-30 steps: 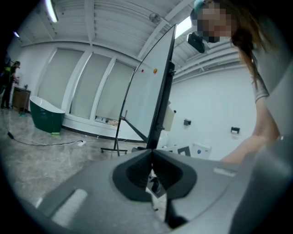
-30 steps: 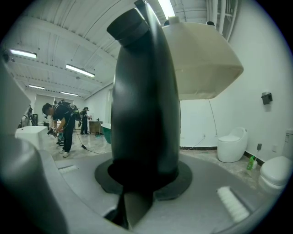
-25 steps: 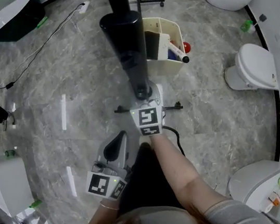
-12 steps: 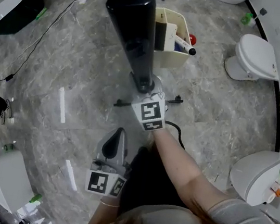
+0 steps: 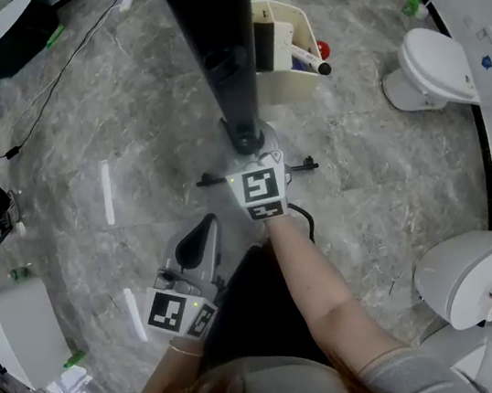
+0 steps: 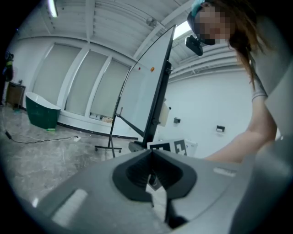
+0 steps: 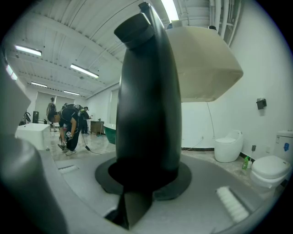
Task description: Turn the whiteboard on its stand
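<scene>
Looking down from my head camera, I see the whiteboard point(image 5: 217, 38) almost edge-on, its black frame rising toward me from the grey marble floor point(image 5: 371, 165). My right gripper point(image 5: 252, 144) reaches forward at arm's length, and its jaws are clamped on the board's near black edge. In the right gripper view that dark edge fills the space between the jaws. A cream tray point(image 5: 289, 89) holding markers point(image 5: 308, 60) hangs on the board just beyond the grip. My left gripper point(image 5: 206, 231) is drawn back near my body, its jaws pressed together with nothing between them. Its view shows the board on its stand point(image 6: 111, 137) from a little way off. A foot of the stand lies on the floor under the right gripper, and a toilet point(image 5: 428, 67) stands well apart to the right. I judge the turn to be under way, with the right gripper doing the work alone. To do it well, I would hold the clamp firm on the frame and swing the edge round in a smooth, level arc. I would walk with the board rather than lever it, because a jerk could shake the markers out of the tray or roll the stand. The left gripper could steady the frame if the board starts to wobble.
</scene>
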`<state>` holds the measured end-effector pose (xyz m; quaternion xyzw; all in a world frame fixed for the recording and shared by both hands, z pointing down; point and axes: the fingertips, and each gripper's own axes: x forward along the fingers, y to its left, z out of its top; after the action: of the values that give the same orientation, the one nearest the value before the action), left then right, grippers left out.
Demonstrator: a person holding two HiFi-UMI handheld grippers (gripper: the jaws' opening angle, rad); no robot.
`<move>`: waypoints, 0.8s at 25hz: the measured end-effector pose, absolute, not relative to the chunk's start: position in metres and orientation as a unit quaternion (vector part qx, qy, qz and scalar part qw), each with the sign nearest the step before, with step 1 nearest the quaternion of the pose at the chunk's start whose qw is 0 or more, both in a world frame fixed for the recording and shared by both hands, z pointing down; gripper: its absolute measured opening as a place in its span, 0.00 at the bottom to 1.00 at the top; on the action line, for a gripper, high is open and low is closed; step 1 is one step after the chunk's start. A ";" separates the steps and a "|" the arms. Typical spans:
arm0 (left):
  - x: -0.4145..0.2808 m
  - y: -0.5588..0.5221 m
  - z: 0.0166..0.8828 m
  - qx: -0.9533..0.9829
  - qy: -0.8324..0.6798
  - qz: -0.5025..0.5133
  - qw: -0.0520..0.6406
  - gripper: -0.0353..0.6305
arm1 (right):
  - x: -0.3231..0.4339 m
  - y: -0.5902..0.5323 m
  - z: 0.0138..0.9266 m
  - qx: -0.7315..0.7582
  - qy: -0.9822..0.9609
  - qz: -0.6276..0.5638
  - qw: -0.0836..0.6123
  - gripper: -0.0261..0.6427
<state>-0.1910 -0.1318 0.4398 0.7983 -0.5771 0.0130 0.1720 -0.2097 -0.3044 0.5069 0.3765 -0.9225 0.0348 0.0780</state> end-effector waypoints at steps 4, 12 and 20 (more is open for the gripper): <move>-0.176 -0.117 0.438 0.802 -0.571 0.010 0.173 0.05 | -0.201 -0.282 0.509 0.372 -0.924 0.039 0.079 0.17; -0.166 -0.078 0.445 0.788 -0.588 0.003 0.185 0.05 | -0.198 -0.244 0.504 0.366 -0.927 0.035 0.078 0.17; -0.140 -0.028 0.456 0.765 -0.613 0.000 0.197 0.05 | -0.191 -0.202 0.506 0.341 -0.936 0.035 0.082 0.17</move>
<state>-0.1401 -0.0279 0.4560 0.7650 -0.6131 -0.0001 0.1973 -0.1907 -0.2024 0.5058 0.3414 -0.9356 0.0355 0.0822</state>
